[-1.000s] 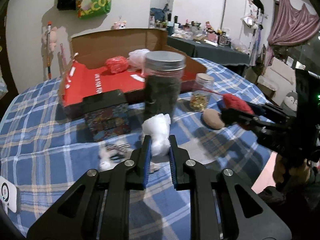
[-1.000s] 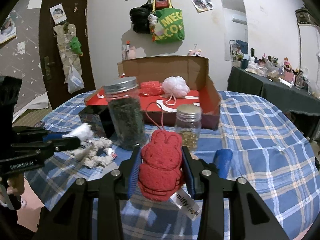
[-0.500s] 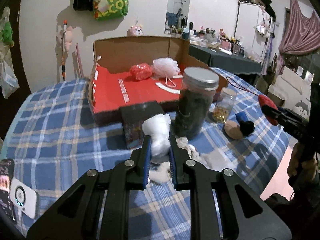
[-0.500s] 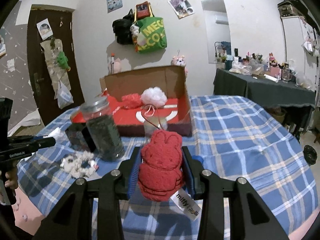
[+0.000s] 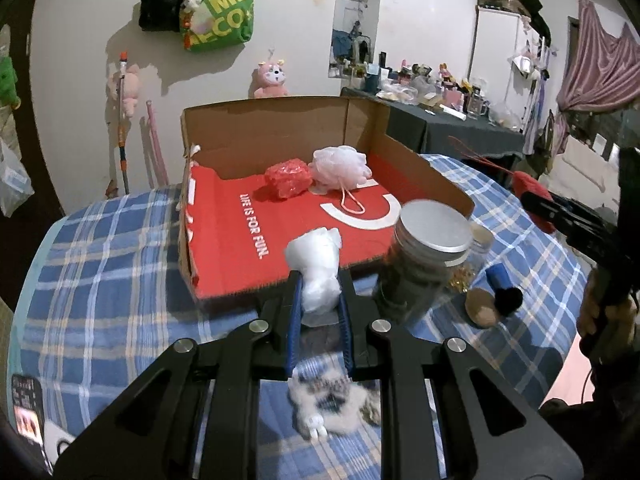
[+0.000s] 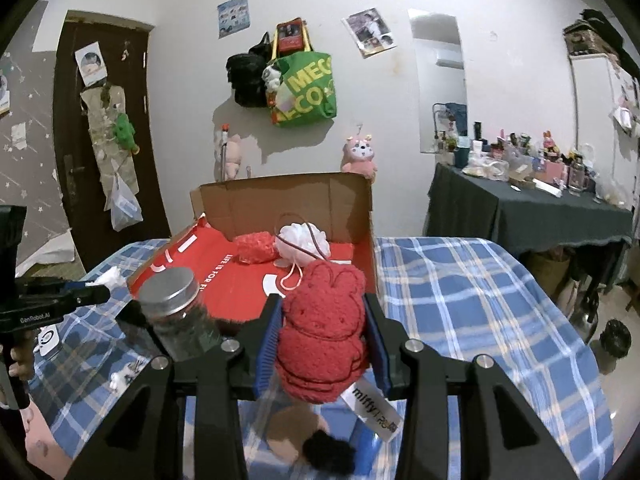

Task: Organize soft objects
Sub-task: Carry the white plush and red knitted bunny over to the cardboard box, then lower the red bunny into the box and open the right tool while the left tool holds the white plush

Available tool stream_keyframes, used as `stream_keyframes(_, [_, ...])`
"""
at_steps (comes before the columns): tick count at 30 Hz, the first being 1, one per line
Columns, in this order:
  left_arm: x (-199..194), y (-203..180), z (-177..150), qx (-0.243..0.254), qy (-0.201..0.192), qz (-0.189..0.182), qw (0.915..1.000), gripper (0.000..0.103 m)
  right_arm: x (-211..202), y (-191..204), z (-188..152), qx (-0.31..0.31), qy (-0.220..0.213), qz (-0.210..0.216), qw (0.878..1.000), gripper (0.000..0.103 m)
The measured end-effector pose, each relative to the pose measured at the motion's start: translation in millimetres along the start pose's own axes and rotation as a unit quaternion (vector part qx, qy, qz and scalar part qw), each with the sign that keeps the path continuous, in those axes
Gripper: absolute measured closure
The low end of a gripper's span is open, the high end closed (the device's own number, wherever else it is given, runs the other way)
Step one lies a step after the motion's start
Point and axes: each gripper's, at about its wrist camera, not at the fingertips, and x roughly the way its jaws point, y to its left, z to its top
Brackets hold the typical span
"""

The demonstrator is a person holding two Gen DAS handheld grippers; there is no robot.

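My left gripper (image 5: 319,300) is shut on a white soft lump (image 5: 316,268) and holds it above the table, just before the front edge of the open cardboard box (image 5: 224,248) with its red floor. A red mesh sponge (image 5: 287,177) and a white bath pouf (image 5: 340,166) lie at the back of the box. My right gripper (image 6: 322,334) is shut on a red rabbit-shaped knit pad (image 6: 322,332) with a white tag, in front of the same box (image 6: 240,284). It shows at the right edge of the left wrist view (image 5: 536,202).
A tall dark jar with a metal lid (image 5: 424,260) and a small glass jar (image 5: 476,256) stand at the box's right front. A fluffy black-and-white toy (image 5: 332,404), a tan puff (image 5: 480,308) and a blue roll (image 5: 498,276) lie on the plaid tablecloth (image 5: 100,300).
Both grippers have risen and moved toward the box with their loads. The view now looks down into the box, and the jar and toy have slid lower in the frames.
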Motion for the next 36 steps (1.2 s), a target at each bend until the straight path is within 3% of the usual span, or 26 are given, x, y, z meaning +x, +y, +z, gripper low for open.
stream_keyframes(5, [23.1, 6.1, 18.1, 0.01, 0.022, -0.001, 0.9997, 0.087, 32.1, 2.3, 18.5, -0.017, 0.024, 0.017, 0.999, 0.06])
stream_keyframes(13, [73.4, 21.0, 45.1, 0.026, 0.078, 0.007, 0.9966, 0.087, 106.3, 13.4, 44.9, -0.079, 0.102, 0.029, 0.991, 0.06])
stream_keyframes(23, [134.6, 39.8, 51.3, 0.038, 0.158, 0.035, 0.9861, 0.087, 202.4, 6.9, 45.8, -0.127, 0.244, 0.028, 0.961, 0.06])
stream_keyframes(29, [153.1, 46.6, 48.7, 0.04, 0.187, 0.048, 0.9803, 0.087, 228.4, 7.8, 39.2, -0.149, 0.294, 0.021, 0.944, 0.06])
stream_keyframes(36, [163.8, 52.0, 42.9, 0.04, 0.207, 0.05, 0.9764, 0.087, 239.1, 16.1, 32.3, -0.186, 0.314, 0.006, 0.931, 0.059])
